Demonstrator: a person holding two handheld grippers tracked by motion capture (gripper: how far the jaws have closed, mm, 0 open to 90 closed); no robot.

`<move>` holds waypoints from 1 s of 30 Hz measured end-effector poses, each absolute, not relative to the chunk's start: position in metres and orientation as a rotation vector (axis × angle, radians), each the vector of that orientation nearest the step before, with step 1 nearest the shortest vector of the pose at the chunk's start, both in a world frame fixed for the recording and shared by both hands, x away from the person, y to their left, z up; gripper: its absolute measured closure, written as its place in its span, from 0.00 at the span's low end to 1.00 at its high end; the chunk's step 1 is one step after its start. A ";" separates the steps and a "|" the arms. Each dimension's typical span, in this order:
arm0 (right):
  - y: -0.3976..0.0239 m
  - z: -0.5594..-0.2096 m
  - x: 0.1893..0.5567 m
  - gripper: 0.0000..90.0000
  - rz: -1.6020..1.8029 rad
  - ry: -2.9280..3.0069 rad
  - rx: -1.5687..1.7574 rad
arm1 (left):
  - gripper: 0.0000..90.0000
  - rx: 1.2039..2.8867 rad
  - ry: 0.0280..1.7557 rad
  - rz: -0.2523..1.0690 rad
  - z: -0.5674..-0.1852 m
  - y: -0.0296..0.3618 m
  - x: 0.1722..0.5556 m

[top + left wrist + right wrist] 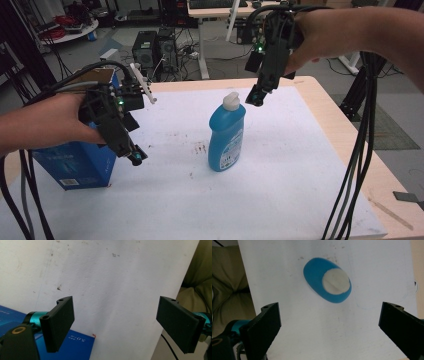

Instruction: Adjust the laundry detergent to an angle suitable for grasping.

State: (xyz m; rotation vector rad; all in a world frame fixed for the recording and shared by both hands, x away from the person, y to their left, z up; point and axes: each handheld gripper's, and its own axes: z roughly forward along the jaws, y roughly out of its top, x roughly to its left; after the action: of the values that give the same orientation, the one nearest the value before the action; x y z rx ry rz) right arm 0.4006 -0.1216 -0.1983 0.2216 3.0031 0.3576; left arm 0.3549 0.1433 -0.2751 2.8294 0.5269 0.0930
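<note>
High view: left gripper (136,159) hangs open and empty beside the blue box (75,167), likely waiting | blue bottle (226,134) stands upright mid-mat, white cap (231,101) up | right gripper (255,96) hovers just beyond the cap, jaws spread, apparently lining up a top grasp.

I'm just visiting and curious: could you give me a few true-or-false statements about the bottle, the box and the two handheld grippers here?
1. The blue bottle stands upright on the white mat. True.
2. The right gripper is clamped on the bottle's cap. False: its jaws are open, above the bottle and apart from it.
3. The blue box sits near the mat's left edge. True.
4. The left gripper holds the box. False: its jaws are open and empty.
</note>
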 end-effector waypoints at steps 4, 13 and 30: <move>-0.134 -0.207 0.399 0.04 0.355 3.006 0.249 | 0.17 2.815 0.538 0.107 -0.276 0.142 0.356; -0.155 -0.223 0.394 0.04 0.381 3.002 0.286 | 0.17 2.770 0.579 0.126 -0.276 0.135 0.359; -0.189 -0.260 0.383 0.04 0.430 3.000 0.354 | 0.17 2.629 0.633 0.181 -0.277 0.116 0.363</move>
State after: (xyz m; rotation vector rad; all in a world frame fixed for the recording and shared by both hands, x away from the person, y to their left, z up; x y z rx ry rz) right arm 0.3827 -0.1886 -0.2601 0.3536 3.0005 0.4304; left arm 0.3631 0.1158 -0.2771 2.6288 0.6327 0.1813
